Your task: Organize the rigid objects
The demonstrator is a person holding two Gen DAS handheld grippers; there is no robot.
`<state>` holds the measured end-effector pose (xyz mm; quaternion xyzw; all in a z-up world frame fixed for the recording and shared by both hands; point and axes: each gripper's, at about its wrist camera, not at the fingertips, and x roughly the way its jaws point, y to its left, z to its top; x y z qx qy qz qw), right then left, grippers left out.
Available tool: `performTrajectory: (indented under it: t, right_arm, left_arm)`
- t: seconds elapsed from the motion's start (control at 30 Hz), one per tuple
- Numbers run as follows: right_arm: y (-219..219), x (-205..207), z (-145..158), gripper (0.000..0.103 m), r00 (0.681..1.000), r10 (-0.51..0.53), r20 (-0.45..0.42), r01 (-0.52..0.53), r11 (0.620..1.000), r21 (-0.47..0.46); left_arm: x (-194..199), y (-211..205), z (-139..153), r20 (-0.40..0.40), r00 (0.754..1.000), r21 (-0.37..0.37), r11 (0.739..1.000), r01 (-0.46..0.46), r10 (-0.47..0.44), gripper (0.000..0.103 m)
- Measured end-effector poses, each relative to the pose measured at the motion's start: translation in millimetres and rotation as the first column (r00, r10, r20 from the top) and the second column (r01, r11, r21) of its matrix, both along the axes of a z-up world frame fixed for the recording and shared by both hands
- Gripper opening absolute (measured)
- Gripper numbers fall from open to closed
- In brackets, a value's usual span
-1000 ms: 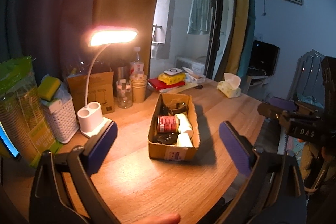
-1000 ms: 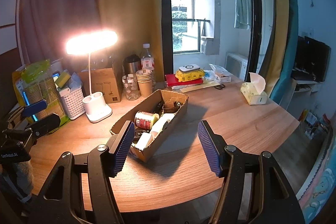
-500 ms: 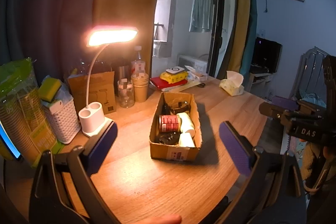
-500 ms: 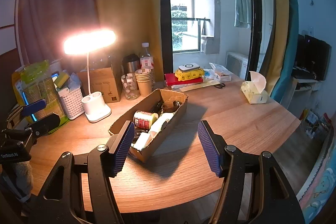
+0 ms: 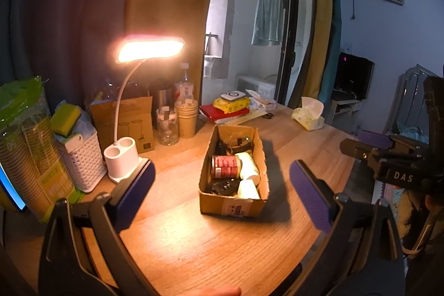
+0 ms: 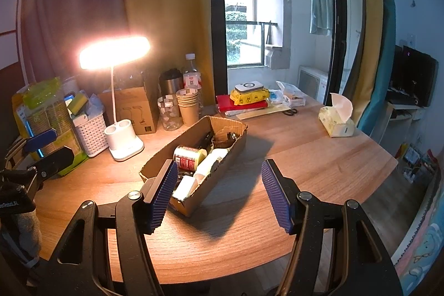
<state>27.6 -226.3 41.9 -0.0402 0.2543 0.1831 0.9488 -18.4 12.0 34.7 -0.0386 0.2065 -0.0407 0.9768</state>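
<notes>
Table: wooden table (image 6: 319, 157), warm brown grain.
Middle: open cardboard box (image 6: 236, 142), set at an angle.
Back left: lit desk lamp (image 6: 123, 142); white basket (image 6: 91, 133); brown carton (image 6: 138, 108); clear jar (image 6: 169, 113); stack of paper cups (image 6: 188, 106); bottle (image 6: 191, 76).
Back middle: red book (image 6: 224, 103); scissors (image 6: 291, 111).
Right: tissue box (image 6: 337, 124).

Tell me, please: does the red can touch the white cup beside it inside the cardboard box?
Touching. In the left wrist view the red can lies on its side in the cardboard box with its end against the white cup, no gap visible.
</notes>
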Motion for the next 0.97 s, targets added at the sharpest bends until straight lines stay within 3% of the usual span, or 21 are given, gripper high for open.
performTrajectory:
  t: [0.97]
  right_arm:
    - [4, 21, -12, 0.066, 0.999, 0.011, -0.036, -0.012, 1.000, -0.015]
  left_arm:
    - [30, 8, -20, -0.061, 0.998, -0.015, 1.000, -0.023, 0.022, 0.099]
